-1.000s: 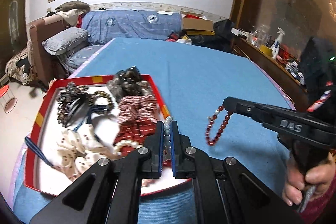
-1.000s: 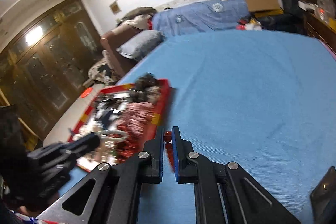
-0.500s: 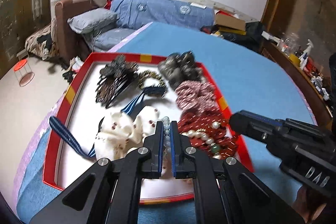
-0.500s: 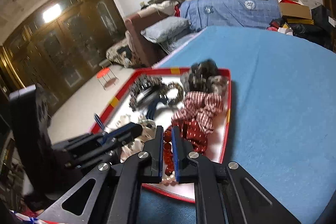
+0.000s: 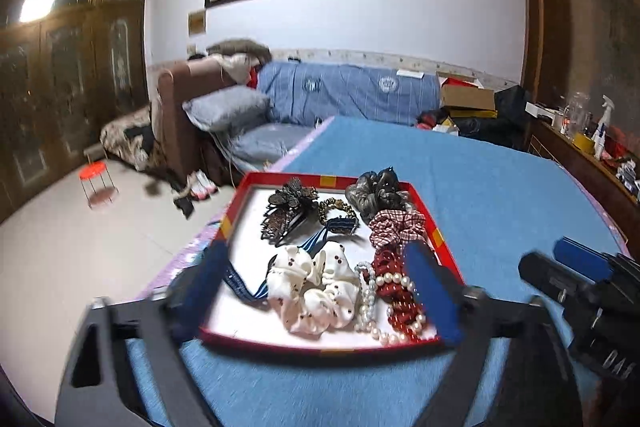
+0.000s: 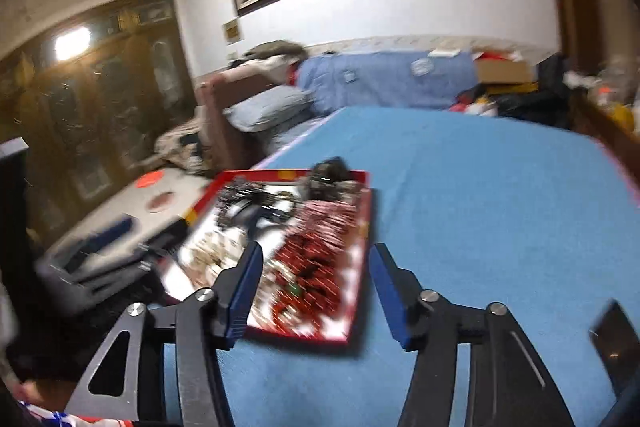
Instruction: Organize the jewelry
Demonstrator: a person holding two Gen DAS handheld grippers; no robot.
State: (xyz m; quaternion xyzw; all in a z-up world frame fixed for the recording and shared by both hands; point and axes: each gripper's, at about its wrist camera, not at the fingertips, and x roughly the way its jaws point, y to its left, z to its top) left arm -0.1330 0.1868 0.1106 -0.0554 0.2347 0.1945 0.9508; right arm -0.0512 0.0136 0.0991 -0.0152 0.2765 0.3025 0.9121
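A red-rimmed tray (image 5: 236, 205) with a white floor lies on the blue tablecloth; it also shows blurred in the right wrist view (image 6: 362, 227). In it lie a pearl strand (image 5: 370, 301), a dark red bead bracelet (image 5: 402, 311), a white scrunchie (image 5: 316, 287), a checked red scrunchie (image 5: 394, 227), a grey scrunchie (image 5: 376, 189) and a black hair claw (image 5: 286, 213). My left gripper (image 5: 320, 291) is open and empty above the tray's near end. My right gripper (image 6: 316, 291) is open and empty over the tray's near right corner; it also shows at the right of the left wrist view (image 5: 576, 271).
The blue tablecloth (image 5: 480, 195) stretches to the right and far side of the tray. The table's left edge (image 5: 188, 247) drops to the floor. A sofa with pillows (image 5: 248, 107) stands beyond. A cluttered wooden shelf (image 5: 592, 155) runs along the right.
Both grippers have opened and pulled back from the tray. The pearl strand and the red bead bracelet, held before, now lie in the tray.
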